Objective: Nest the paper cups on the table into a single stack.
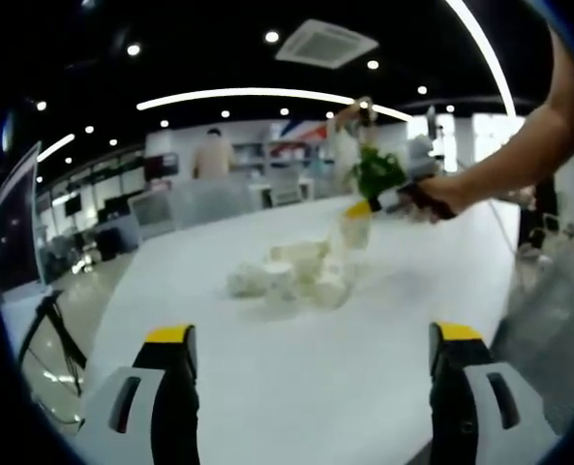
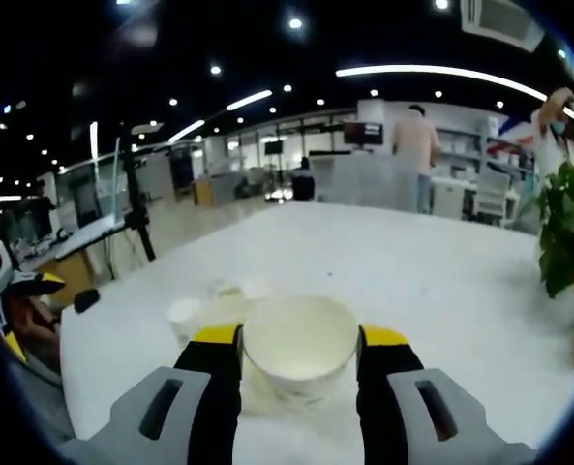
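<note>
While the left gripper [image 1: 311,363] hangs low over the near edge of the white table [image 1: 296,407], its two yellow-tipped jaws stand wide apart with nothing but bare tabletop between them. Farther out on the table, about mid-way across, sits a loose cluster of paper cups [image 1: 291,276], some upright and some looking tipped over, though they're blurry so I can't count them properly.

Over on the right in the left gripper view you can see the right gripper [image 1: 369,206] coming in, held by a hand [image 1: 432,197], and it's got a paper cup [image 1: 356,231] lifted just above and to the far right of the cluster. A green plant [image 1: 377,172] sits right behind it.

From the right gripper view it's much clearer: the right gripper [image 2: 298,339] is clamped on that paper cup [image 2: 299,347], jaws pressed against both sides of it, open mouth of the cup facing up toward the camera. Just beyond it on the table [image 2: 412,262] are the other cups [image 2: 217,300], a small one at the left and a couple more behind, pretty washed out. Plant [image 2: 565,232] is off at the right edge.

Background is an open office, with a person [image 2: 417,145] standing at the far end.
</note>
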The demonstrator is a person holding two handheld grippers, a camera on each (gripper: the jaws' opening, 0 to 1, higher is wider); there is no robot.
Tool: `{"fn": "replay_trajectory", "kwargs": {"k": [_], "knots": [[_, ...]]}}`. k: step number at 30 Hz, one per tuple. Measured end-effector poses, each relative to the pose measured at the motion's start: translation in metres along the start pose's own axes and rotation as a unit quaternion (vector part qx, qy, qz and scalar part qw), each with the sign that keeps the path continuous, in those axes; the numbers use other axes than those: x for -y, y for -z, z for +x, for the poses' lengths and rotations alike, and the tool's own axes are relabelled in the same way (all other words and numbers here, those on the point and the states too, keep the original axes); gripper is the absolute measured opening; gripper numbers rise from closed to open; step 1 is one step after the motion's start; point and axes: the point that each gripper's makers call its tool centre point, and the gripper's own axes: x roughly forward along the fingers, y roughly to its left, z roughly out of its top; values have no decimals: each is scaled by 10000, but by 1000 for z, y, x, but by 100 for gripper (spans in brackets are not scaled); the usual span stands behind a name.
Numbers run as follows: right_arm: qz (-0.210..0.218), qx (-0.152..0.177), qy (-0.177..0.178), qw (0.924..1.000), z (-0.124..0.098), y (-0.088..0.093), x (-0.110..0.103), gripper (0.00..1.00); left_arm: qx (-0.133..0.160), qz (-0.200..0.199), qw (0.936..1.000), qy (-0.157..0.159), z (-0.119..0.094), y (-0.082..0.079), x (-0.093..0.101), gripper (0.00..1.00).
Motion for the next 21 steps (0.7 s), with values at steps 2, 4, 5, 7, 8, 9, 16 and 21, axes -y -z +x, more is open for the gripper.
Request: {"fn": "replay_trajectory", "kwargs": {"k": [2,4,5,7,8,9,16,21], "knots": [[6,33,-24,10000,-3,-2,-3,44,0,10,10000,4,0,0,0,99],[-2,63,-36,10000,-5,-3,-5,44,2,20,10000,9,0,0,1,99],[3,79,-46,10000,-7,-3,-7,44,4,26,10000,11,0,0,1,99],[1,99,-53,9999,-10,-4,-9,44,12,46,10000,18,0,0,2,99],[1,112,-61,9999,-11,-5,-11,44,12,52,10000,23,-1,0,2,99],[-1,122,-66,9999,-12,-5,-12,44,7,58,10000,26,-1,0,2,99],[-2,184,-112,9998,-18,-8,-19,44,10,77,10000,51,-1,-1,4,99],[-41,205,-176,9996,-22,-9,-26,44,25,75,10000,44,0,-1,3,99]]}}
